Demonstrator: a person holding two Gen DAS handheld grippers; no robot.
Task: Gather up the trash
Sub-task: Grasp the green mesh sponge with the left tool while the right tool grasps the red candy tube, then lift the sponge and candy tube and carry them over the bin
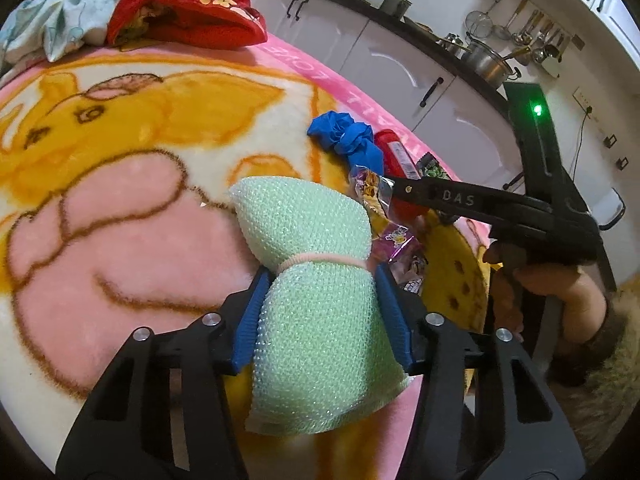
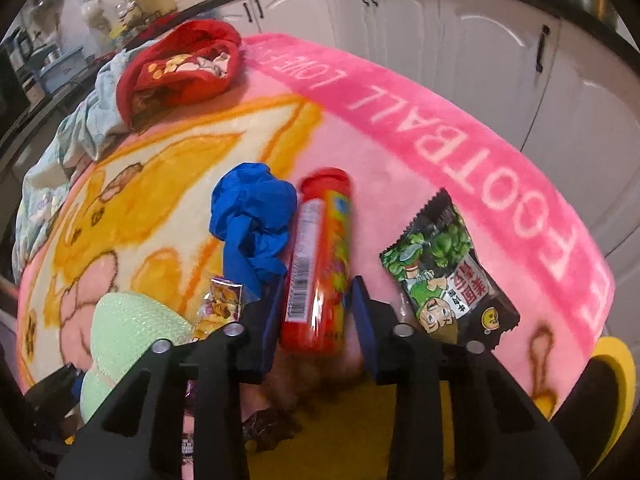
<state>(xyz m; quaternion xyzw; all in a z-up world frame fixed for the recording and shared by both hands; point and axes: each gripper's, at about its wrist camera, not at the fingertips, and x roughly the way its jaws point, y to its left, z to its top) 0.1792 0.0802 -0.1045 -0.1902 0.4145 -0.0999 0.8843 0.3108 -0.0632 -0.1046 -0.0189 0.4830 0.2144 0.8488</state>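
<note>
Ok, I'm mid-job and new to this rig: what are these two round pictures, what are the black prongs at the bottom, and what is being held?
No robot arm here: a person holds a two-finger gripper in each hand, and a fisheye camera on each looks forward along its fingers. The black prongs with blue pads are those fingers.

The left wrist view shows the left gripper with its pads pressed on a green bubble-wrap bundle tied with a band. The right gripper reaches in from the right side of that view.

The right wrist view shows the right gripper around a red tube, though contact is unclear. Beside it lie a crumpled blue glove and a green snack packet.

Everything lies on a pink cartoon blanket, with a red garment at its far end.
</note>
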